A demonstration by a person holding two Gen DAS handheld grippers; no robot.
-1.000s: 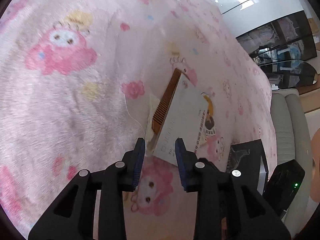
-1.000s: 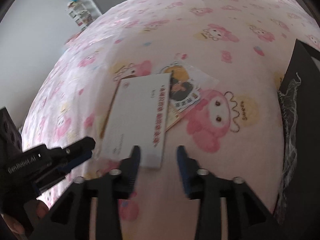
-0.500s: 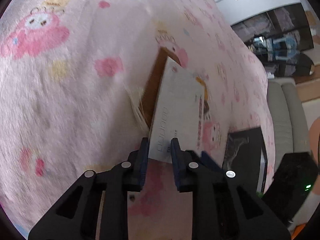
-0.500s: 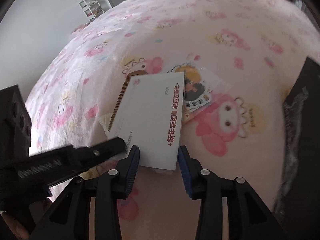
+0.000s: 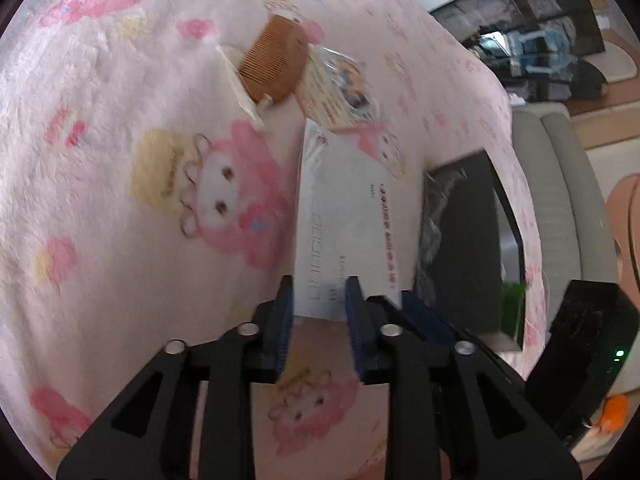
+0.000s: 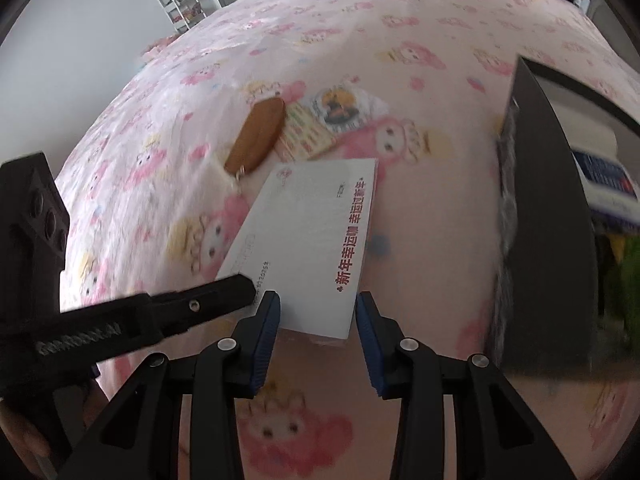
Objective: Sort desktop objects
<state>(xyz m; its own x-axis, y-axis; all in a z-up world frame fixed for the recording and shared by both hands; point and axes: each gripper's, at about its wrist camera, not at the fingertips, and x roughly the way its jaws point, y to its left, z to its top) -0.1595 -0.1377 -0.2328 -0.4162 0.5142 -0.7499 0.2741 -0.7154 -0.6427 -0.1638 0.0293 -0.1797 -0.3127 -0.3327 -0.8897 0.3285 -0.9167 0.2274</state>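
Right wrist view has the white envelope (image 6: 308, 240) lifted off the pink cartoon blanket (image 6: 420, 40), near edge sitting between the right tool (image 6: 318, 300). I can't tell if those pads actually pinch it. The left tool (image 5: 319, 294) comes in at the same edge, jaws opening with the paper between them, probably handing it over so it can go in the black box (image 6: 548, 220). Envelope's flat, white, red lettering. The brown comb (image 6: 256, 136) is uncovered behind.
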